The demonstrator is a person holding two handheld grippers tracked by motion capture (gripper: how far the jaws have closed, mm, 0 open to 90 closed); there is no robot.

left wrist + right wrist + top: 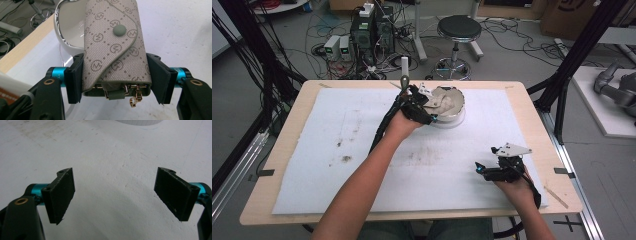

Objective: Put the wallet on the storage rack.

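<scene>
The left gripper (115, 77) is clamped on a grey-beige key pouch (113, 47), its two black jaws pressing the pouch's long sides just above the open bottom edge, where small gold clasps (133, 98) hang out. The pouch bears a repeating round logo print, and its curved flap is fastened with a plain grey snap button (120, 30). Just beyond it stands a white bowl (68, 27) with a shiny rim, and the far end of the pouch reaches over the bowl's edge. In the high view the left gripper (422, 106) holds the pouch (437, 101) over the near-left side of the bowl (454, 111), toward the far middle of the white mat (337, 150) that covers the wooden table (292, 125). The right gripper (115, 195) has its jaws spread wide apart with nothing between them, above bare mat; in the high view it (482, 169) sits near the table's right front, well apart from the bowl.
</scene>
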